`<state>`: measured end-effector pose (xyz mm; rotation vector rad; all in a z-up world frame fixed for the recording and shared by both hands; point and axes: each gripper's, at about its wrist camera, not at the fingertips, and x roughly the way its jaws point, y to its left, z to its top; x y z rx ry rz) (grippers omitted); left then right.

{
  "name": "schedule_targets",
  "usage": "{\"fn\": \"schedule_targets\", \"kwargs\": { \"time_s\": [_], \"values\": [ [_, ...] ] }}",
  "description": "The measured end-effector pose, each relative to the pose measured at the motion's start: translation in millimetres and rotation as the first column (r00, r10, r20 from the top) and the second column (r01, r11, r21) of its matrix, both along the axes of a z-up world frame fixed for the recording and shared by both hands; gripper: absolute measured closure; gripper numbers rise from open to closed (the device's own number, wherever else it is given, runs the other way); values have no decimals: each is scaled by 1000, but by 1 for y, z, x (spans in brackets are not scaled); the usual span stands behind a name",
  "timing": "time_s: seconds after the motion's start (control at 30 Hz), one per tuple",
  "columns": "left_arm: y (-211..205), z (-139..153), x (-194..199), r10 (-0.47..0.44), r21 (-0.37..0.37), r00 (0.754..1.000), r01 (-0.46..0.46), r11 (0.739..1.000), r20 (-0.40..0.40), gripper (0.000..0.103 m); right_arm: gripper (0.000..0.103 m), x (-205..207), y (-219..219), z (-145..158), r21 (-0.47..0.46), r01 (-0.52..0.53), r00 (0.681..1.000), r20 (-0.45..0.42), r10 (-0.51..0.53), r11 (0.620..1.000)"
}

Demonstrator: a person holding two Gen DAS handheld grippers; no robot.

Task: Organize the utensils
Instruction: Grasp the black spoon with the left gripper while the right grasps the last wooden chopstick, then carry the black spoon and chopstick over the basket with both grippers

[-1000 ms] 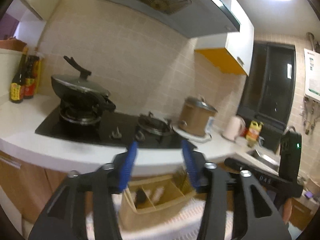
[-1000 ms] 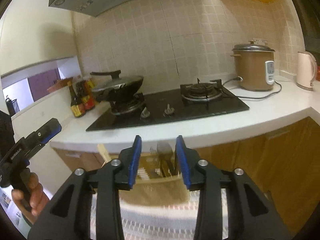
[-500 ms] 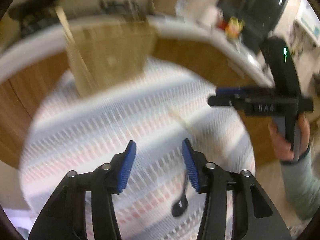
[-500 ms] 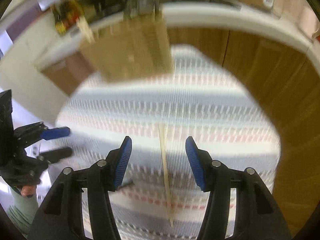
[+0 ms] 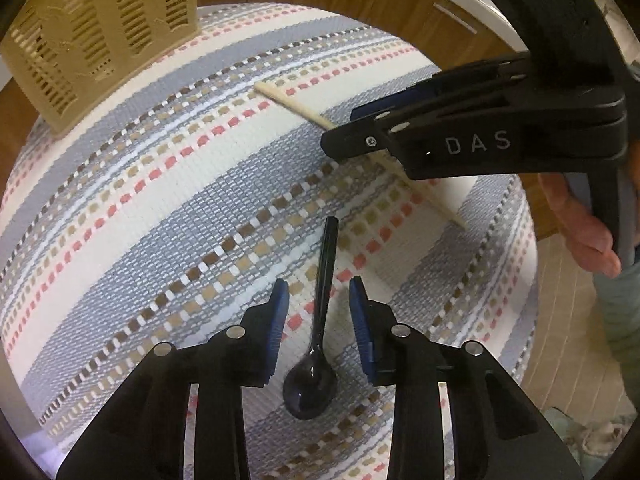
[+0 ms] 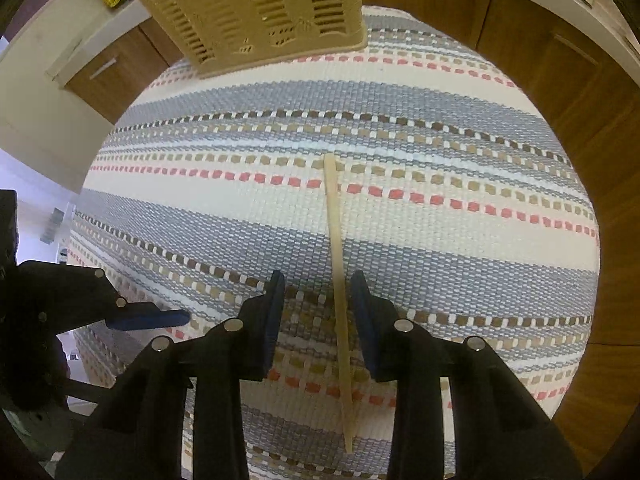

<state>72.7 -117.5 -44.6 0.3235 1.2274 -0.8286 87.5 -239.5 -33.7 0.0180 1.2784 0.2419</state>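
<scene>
Two grippers, change: both have swung down from facing the stove and counter a second ago to looking onto the striped cloth (image 6: 440, 160).
Left gripper (image 5: 319, 312): jaws spread apart, nothing held; the black spoon (image 5: 320, 320) lies flat between the fingers, handle pointing away.
Right gripper (image 6: 318, 304): jaws spread apart, nothing held; the pale chopstick (image 6: 338, 280) runs lengthwise through the gap (nearer the right finger).
Meaning for task: both approaches look complete; each utensil appears ready to be gripped and carried to the beige slotted basket (image 6: 256, 12) at the far edge of the cloth.
Edges: the chopstick tip lies near the cloth's near edge.
Open room: bare cloth between utensils and basket; the two grippers work close together, so simultaneous lifts risk contact.
</scene>
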Motion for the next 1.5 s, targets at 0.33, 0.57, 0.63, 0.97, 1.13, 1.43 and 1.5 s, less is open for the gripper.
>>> {"fn": "schedule_targets", "kwargs": {
  "time_s": [0.33,0.57,0.63,0.97,1.13,1.43,1.5],
  "values": [
    [-8,-4,1,85,38,993,-88,995,86,97,98,1,6,-12,-42,36,999,14,-36,998],
    [58,4,41,424,-204,905,-424,883,-45,97,98,-4,-24,-7,50,219,975,15,-220,974],
    [74,0,52,480,-220,874,-484,847,-78,97,98,-3,-28,-10,38,246,969,11,-246,969],
    [64,-15,61,464,-165,882,-472,866,-87,92,73,22,-18,-8,-9,210,978,11,-210,978],
    [48,-14,58,387,-76,922,-388,919,-23,84,73,37,-8,-9,-45,169,986,13,-168,985],
    [16,-15,47,332,28,930,-340,940,159,98,98,31,14,-16,-144,130,990,73,-121,981],
    [28,-12,49,345,-17,928,-347,938,140,98,98,30,16,-16,-142,127,990,82,-116,982]
  ]
}}
